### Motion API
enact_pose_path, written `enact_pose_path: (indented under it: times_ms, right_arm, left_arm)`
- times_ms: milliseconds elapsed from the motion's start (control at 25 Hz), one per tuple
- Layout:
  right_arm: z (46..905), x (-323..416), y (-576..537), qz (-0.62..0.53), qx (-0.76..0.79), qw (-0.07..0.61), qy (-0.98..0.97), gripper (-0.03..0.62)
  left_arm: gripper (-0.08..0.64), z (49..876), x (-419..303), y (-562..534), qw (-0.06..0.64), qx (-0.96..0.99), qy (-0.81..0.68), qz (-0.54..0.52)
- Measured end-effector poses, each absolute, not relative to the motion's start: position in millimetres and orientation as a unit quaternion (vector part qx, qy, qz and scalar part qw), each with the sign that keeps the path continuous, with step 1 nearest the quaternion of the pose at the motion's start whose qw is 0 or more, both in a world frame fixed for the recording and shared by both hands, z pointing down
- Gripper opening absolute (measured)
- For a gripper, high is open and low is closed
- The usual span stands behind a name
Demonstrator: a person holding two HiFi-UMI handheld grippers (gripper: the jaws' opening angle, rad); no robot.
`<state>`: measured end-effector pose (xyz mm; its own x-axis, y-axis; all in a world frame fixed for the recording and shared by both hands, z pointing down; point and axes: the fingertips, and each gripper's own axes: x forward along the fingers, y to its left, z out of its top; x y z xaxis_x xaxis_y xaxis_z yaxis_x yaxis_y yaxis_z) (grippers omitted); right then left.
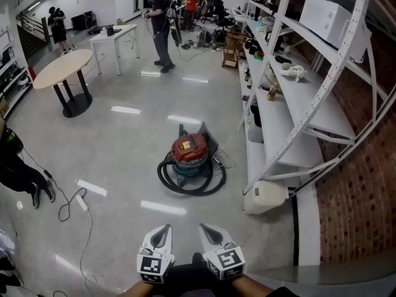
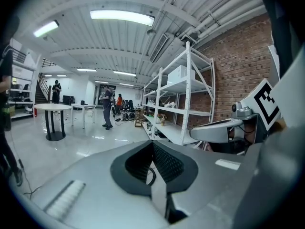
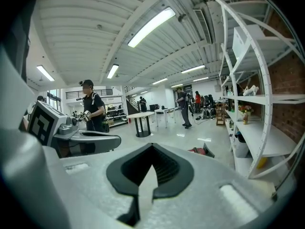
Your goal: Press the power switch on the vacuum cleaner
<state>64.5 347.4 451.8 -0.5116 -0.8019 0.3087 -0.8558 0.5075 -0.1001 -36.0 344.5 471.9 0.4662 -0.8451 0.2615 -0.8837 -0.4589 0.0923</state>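
Vacuum cleaner (image 1: 190, 153) on floor (image 1: 124, 141) at 12 o'clock from both grippers, well apart from them and, by the look, out of reach; red lid up, black hose (image 1: 189, 189) coiled round the base, prob. so as not to trail. Power switch too small to pick out, on/off not readable, so fits either a walk-up to press or a stand-back after pressing. Left gripper (image 1: 164, 228) and right gripper (image 1: 206, 227) low at 6 o'clock, side by side, noses aimed at the vac; jaws of each pinched together w/ nothing between, as seen in each gripper view, likely to give one blunt tip for poking a button. Containers: vac drum closed, contents hidden; white bin (image 1: 265, 197) at 4 o'clock of the vac, tucked under the shelf rack (image 1: 278, 129), lid on, contents unseen; white box (image 1: 328, 17) on an upper shelf at 2 o'clock, closed too. Power strip (image 1: 82, 202) at 8 o'clock of the vac, link to the vac not traceable.
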Motion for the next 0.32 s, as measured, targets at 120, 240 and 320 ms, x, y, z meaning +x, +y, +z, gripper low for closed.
enact_pose_path:
  times_ms: [120,240,320]
  right_arm:
    - [451.3,58.2,348.0,0.122,0.481,0.112,-0.861,-0.009]
    - [449.1,51.9,348.2,0.122,0.483,0.112,-0.86,-0.009]
    - [448.0,46.4,348.6,0.123,0.484,0.111,-0.859,-0.009]
  left_arm:
    - [0.015,472.4,-40.9,346.4,0.112,0.851,-0.506,0.082]
    - [0.015,471.4,-49.3,346.8,0.109,0.849,-0.509,0.09]
    - [0.015,470.4,-54.9,347.8,0.112,0.85,-0.507,0.091]
